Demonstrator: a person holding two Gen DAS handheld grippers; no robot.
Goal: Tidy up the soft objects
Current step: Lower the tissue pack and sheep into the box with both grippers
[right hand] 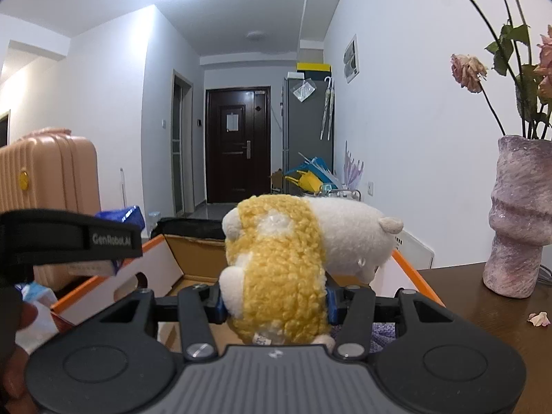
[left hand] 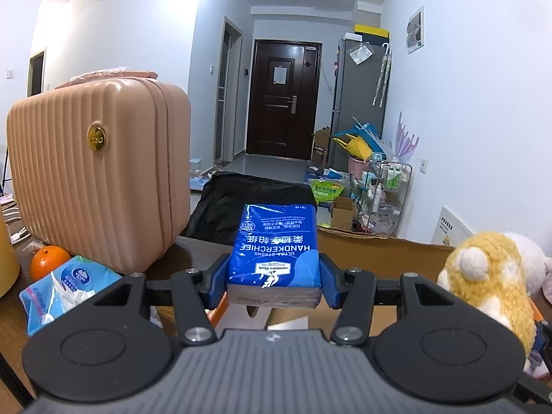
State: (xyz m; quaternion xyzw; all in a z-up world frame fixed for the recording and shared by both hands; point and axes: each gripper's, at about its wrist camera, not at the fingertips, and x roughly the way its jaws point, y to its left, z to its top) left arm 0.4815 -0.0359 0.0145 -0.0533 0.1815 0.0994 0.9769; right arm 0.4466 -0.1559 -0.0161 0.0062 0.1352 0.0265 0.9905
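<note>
My left gripper [left hand: 274, 283] is shut on a blue handkerchief tissue pack [left hand: 276, 245] and holds it above an open cardboard box [left hand: 379, 252]. My right gripper [right hand: 276, 302] is shut on a yellow and white plush toy [right hand: 289, 262], held above the same box [right hand: 193, 258], which has orange edges. The plush also shows at the right edge of the left wrist view [left hand: 490, 272]. The left gripper's side and its blue pack [right hand: 120, 215] show at the left of the right wrist view.
A pink ribbed suitcase [left hand: 100, 179] stands on the table at left. An orange [left hand: 48, 262] and a light-blue tissue packet [left hand: 65, 289] lie before it. A purple vase with dried roses [right hand: 517, 220] stands at right. A fallen petal [right hand: 539, 319] lies on the brown table.
</note>
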